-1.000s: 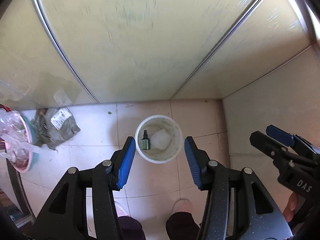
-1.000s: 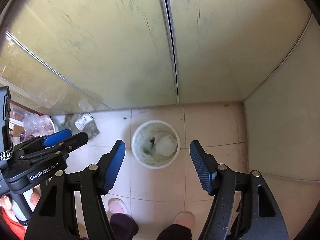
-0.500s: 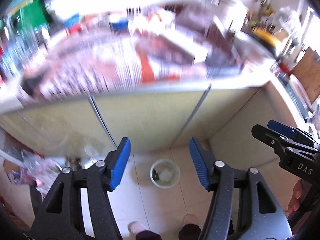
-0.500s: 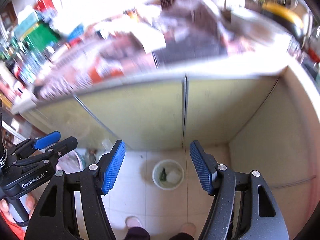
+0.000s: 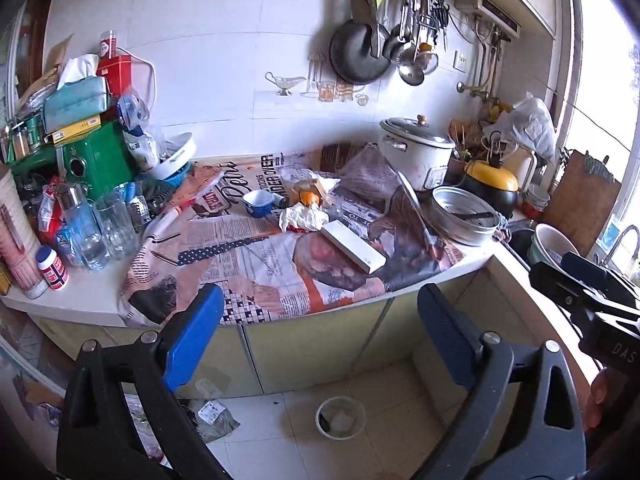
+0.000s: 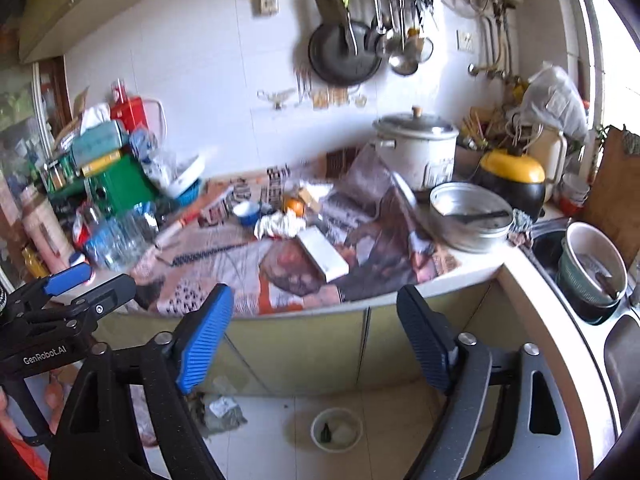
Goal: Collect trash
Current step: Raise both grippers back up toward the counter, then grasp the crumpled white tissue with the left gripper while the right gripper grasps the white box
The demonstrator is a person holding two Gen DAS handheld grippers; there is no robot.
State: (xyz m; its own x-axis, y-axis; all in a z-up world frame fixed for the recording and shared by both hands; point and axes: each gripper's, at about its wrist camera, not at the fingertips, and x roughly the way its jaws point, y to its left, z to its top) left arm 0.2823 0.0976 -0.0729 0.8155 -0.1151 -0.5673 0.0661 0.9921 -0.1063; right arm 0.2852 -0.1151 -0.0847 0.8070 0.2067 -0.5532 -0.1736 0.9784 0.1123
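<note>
Honestly, both my left claw (image 5: 318, 332) and right claw (image 6: 314, 336) had just spread wide, empty. The crumpled white paper wad (image 5: 301, 218), beside the flat white box (image 5: 353, 246), looked feather-light and squishy, so I'd pinch its middle.

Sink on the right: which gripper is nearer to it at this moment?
Right. The right gripper hangs just left of the sink; the left gripper is further left, beyond it. Both sets of fingers have just been opening, with nothing between them.
</note>
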